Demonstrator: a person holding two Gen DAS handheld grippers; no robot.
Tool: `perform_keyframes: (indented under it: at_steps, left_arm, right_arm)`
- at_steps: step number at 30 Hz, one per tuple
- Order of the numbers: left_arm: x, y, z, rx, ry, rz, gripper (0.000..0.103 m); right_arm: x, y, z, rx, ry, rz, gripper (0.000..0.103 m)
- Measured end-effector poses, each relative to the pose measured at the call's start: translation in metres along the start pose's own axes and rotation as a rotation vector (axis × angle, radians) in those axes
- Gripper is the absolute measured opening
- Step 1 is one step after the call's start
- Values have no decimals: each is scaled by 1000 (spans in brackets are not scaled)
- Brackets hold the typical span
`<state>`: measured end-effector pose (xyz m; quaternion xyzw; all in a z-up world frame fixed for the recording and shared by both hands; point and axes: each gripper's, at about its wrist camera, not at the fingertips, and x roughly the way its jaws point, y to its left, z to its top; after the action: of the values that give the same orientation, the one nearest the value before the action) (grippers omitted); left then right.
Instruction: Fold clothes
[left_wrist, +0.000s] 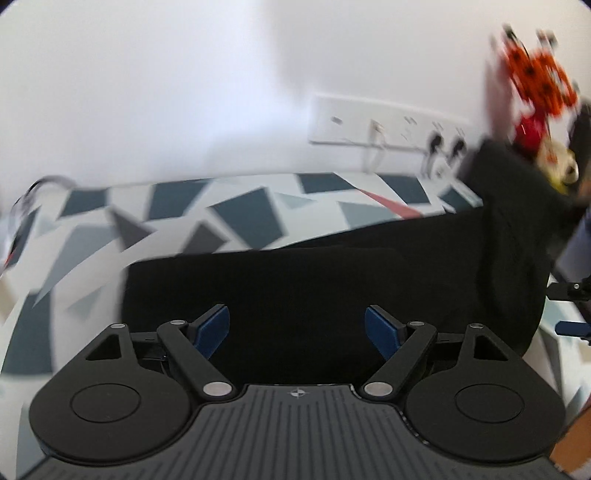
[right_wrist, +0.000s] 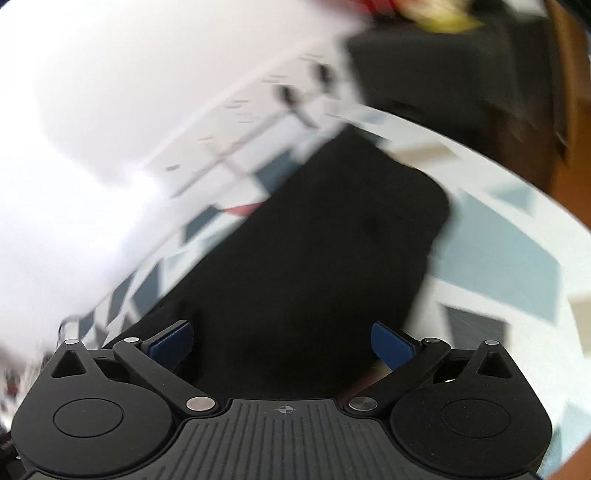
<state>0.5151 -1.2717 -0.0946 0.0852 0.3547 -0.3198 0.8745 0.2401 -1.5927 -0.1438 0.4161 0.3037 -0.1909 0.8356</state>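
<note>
Black garment (left_wrist: 332, 280) lies flat on the patterned surface (left_wrist: 92, 221), just ahead of both tongs. The left gripper (left_wrist: 297, 328) stands wide apart with nothing between its blue pads (left_wrist: 212, 330). The right gripper (right_wrist: 282, 343) is also spread wide and empty. The cloth looks soft, light and limp, so it will likely sag and crease when lifted; I would pinch it at an outer edge or corner, one side for each tong.

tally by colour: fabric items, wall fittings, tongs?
Black garment: 1
Patterned grey, white and navy cover: 1
White socket strip: 1
Black tongs with blue pads, both open: 2, left tongs, right tongs
Total: 5
</note>
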Motion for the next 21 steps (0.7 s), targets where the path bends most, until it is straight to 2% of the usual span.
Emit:
perform_keyframes:
  at_steps: [3,5,7,10,13,14,16,18,21]
  left_arm:
    - [35,-30,6,36,43,16,86]
    - [58,-45,7,38,93,33,86]
    - [68,-49,4,-7,104,54,86]
    - [80,-44,2,-111,132,61,90]
    - [91,-34,4,-206,186,66,99]
    - [95,-33,4,-208,202,74,103]
    - [102,-35,4,-168,227,82,103]
    - [106,-37,4,-122,241,91,103]
    - [108,-42,4,-117,247,126,103]
  right_arm:
    - [6,-49,10,65,-11,-19,102]
    - [24,-60,10,81,-36,-49,102]
    - [34,-73,14,70,-30,-58,102]
    - [57,-72,20,1,-61,-24,102]
    - [74,-68,34,-16,-81,-24,102]
    - [77,-67,38,-20,-91,-20,102]
    - [88,-58,50,-33,-104,-35,102]
    - [99,-51,57,-47,-100,-75,102]
    - [107,-39,57,-88,-116,-141,102]
